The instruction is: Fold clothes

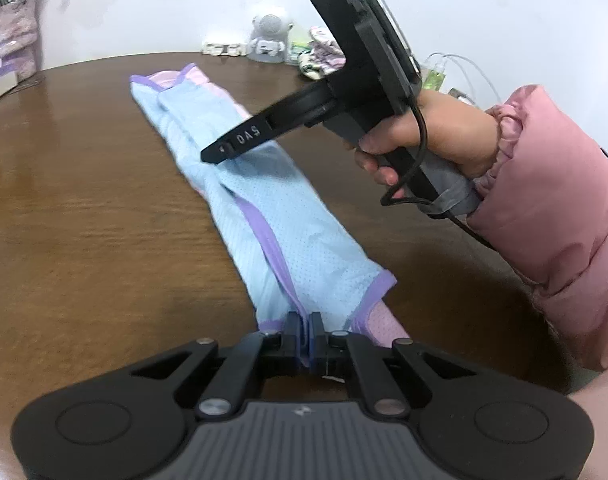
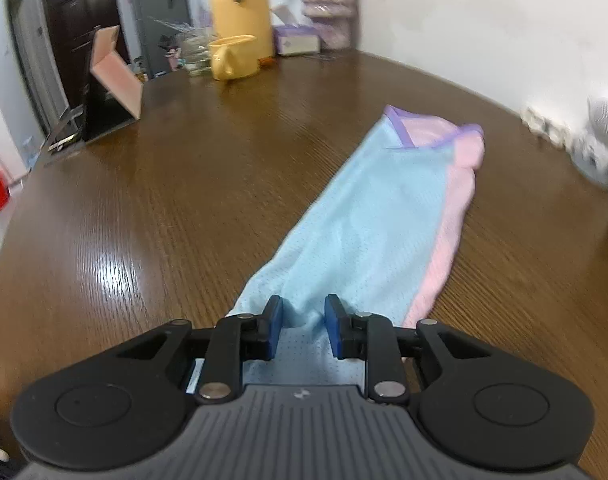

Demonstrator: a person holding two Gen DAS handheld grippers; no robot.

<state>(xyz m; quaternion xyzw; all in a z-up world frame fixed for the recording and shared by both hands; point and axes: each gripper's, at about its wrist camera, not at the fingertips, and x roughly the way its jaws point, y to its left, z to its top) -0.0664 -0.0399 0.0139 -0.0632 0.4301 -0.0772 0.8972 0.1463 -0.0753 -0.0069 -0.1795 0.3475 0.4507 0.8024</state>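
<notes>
- left gripper [image 1: 304, 330], at the bottom of its own view, has its jaws pinched together on the near hem of the garment [image 1: 263, 208], right at the purple trim.
- the garment is a light blue mesh top with purple edging and a pink underside, folded lengthwise into a long narrow strip that runs away across the brown wooden table [image 1: 83, 200].
- further right in that view, a hand [image 1: 424, 140] in a pink padded sleeve [image 1: 552, 216] holds the other tool, tilted down over the middle of the strip.
- right gripper [image 2: 302, 330], seen from its own camera, has its blue pads [image 2: 272, 322] standing partly apart with blue cloth lying between and under them; the pads do not appear to press on it.
- beyond, the strip's far end shows the purple neckline, and a yellow jug [image 2: 239, 16] and mug stand at the table's far edge.
- judged from this, the lengthwise fold is done and the crosswise fold is being set up.
- the next move likely calls for the right gripper to close on the cloth, then for both to carry one end over the other without letting the strip spread.
</notes>
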